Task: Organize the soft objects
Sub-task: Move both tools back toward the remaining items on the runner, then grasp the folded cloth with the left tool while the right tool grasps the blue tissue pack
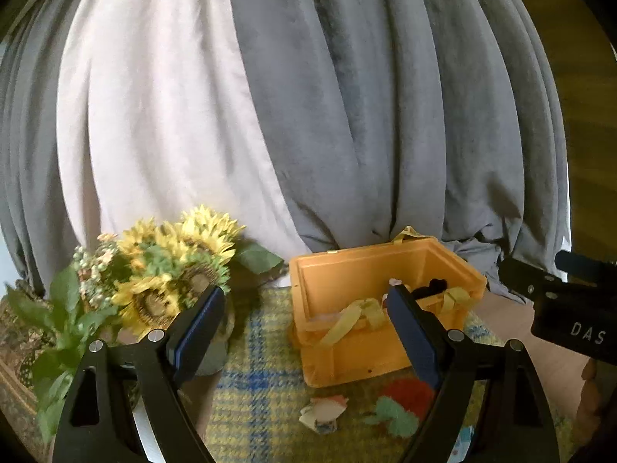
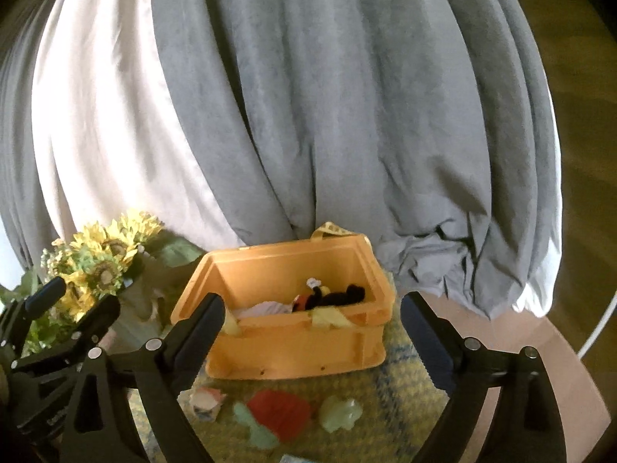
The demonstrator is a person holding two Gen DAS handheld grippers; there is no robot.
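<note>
An orange plastic crate (image 1: 362, 351) (image 2: 293, 347) stands on a yellow-and-blue plaid mat (image 1: 258, 386). Inside it lie a black plush toy (image 2: 339, 296) and some white cloth (image 2: 266, 308), and yellow ribbons (image 1: 347, 320) hang over its rim. On the mat in front of the crate are a small white-and-pink toy (image 1: 324, 413) (image 2: 208, 401), a red knitted piece with green leaves (image 1: 408, 391) (image 2: 277, 411), and a pale green toy (image 2: 341, 413). My left gripper (image 1: 306, 295) is open and holds nothing, just short of the crate. My right gripper (image 2: 313, 301) is open too, its fingers astride the crate's near side without touching it.
A bunch of artificial sunflowers (image 1: 166, 270) (image 2: 100, 266) stands left of the crate. Grey and white curtains (image 1: 347, 115) hang close behind. The table (image 2: 540, 351) is brown and rounded at the right. The other tool's black housing (image 1: 567, 308) juts in from the right edge.
</note>
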